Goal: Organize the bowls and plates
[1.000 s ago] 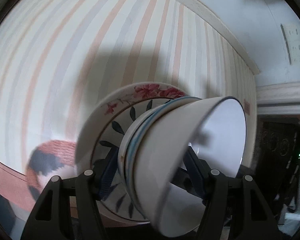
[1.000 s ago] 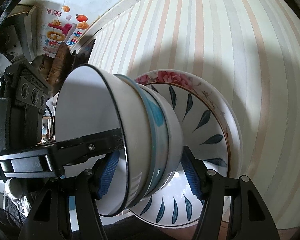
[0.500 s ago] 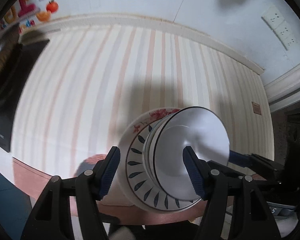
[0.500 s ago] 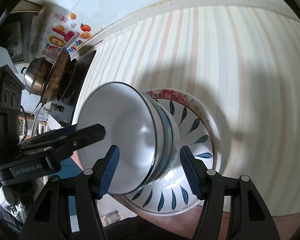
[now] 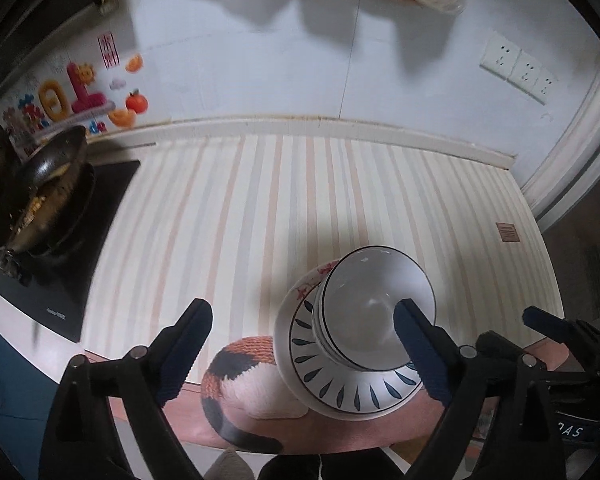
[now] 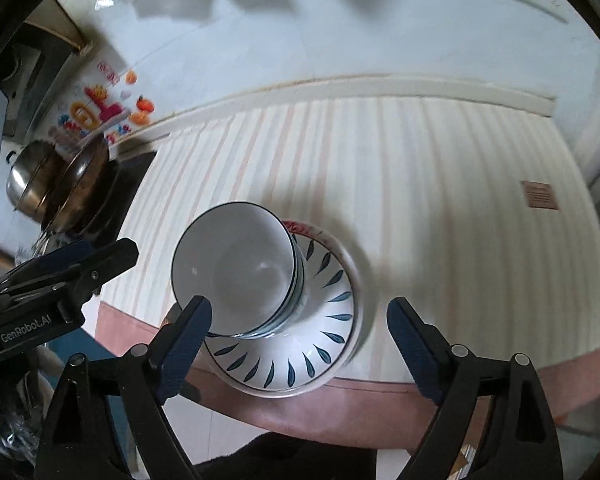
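Striped counter point(image 6: 440, 184): bowls point(image 6: 236, 264) between tool point(image 6: 298, 344) fingers.

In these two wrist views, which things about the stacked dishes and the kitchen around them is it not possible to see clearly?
- Number of bowls: both views show only thin rims under the top bowl.
- Lower flowered plate: the leaf-patterned plate covers all but a rim sliver.
- Leaf plate's centre: hidden by the bowls.
- Wok contents: blurred at the left view's edge.
- Knitted item: partly behind the plate, cut off below.
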`<state>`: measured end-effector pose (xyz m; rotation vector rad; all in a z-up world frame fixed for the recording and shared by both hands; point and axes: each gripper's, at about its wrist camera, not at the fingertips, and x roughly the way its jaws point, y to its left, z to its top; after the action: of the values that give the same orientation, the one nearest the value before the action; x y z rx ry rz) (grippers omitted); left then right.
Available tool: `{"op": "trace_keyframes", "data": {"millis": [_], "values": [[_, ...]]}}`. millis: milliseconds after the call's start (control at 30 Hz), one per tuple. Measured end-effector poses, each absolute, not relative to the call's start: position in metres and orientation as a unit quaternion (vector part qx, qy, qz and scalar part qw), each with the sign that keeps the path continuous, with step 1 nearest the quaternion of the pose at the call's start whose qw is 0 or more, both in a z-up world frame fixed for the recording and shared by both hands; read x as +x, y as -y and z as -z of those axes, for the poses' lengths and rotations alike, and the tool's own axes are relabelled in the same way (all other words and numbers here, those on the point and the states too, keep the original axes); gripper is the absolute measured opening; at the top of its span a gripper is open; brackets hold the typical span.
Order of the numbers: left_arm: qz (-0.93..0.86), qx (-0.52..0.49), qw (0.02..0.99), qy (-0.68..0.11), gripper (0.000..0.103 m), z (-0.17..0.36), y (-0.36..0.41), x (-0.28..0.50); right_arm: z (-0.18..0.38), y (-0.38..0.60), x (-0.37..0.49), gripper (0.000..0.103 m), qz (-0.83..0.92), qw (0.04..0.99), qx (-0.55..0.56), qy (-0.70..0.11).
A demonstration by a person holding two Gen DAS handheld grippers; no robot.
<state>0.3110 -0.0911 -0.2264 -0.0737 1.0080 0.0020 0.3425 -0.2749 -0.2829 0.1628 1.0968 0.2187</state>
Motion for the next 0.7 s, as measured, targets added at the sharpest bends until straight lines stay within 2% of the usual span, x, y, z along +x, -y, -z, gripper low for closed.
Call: {"op": "trace_keyframes", "data": {"millis": [400, 700], "values": [[0.020, -0.014, 0.899, -0.438, 0.093, 0.172, 0.104, 0.250, 0.208, 0.274, 0.265, 0.094, -0.062, 0.885, 0.068, -0.456], [-0.007, -0.018, 0.918, -0.395, 0.093, 0.133, 0.112, 0.174, 0.155, 0.273, 0.191, 0.095, -0.067, 0.906, 0.064, -0.412]]}}
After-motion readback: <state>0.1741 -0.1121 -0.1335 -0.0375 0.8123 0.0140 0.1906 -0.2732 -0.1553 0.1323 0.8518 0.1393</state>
